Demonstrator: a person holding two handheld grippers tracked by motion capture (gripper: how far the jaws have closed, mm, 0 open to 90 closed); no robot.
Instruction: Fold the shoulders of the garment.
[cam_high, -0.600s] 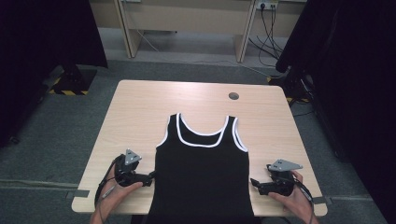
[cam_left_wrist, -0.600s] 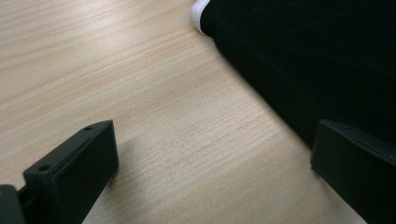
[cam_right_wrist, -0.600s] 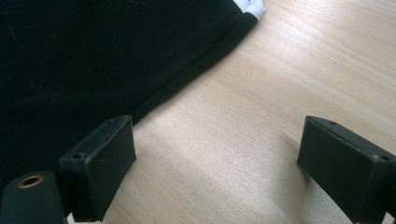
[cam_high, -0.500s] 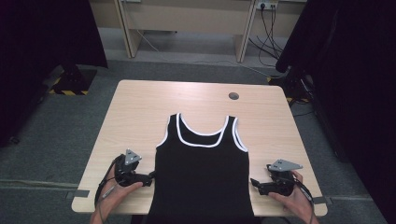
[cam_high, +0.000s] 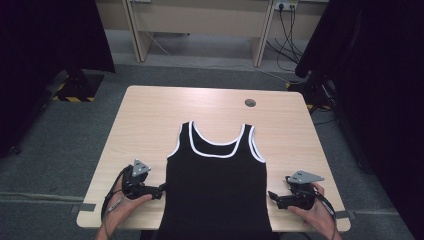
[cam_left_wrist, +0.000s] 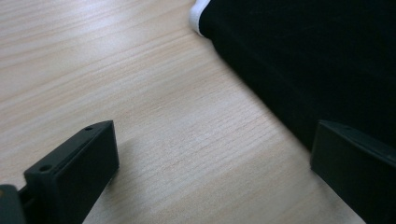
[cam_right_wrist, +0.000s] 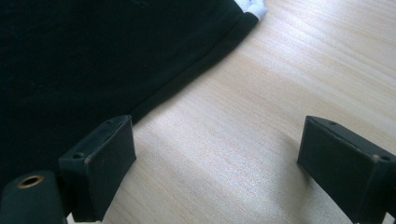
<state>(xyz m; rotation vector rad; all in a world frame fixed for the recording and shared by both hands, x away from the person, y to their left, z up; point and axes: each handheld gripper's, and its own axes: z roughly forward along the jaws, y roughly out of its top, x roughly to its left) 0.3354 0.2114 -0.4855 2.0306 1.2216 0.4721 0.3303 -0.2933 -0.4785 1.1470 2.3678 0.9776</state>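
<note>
A black tank top (cam_high: 216, 185) with white trim lies flat on the wooden table (cam_high: 150, 115), neckline away from me and hem over the near edge. My left gripper (cam_high: 161, 189) rests on the table at the top's left side edge, jaws open. In the left gripper view the left gripper (cam_left_wrist: 212, 163) spans bare wood, its right jaw over the black fabric (cam_left_wrist: 303, 56). My right gripper (cam_high: 272, 195) sits at the top's right side edge, open. In the right gripper view the right gripper (cam_right_wrist: 219, 158) has its left jaw at the fabric (cam_right_wrist: 93, 56) seam.
A round cable hole (cam_high: 250, 103) sits near the table's far right. Beyond the table stands a pale desk (cam_high: 200, 20) with cables (cam_high: 290, 30) hanging at its right. Dark curtains (cam_high: 380, 100) flank both sides. Bare wood lies left, right and beyond the top.
</note>
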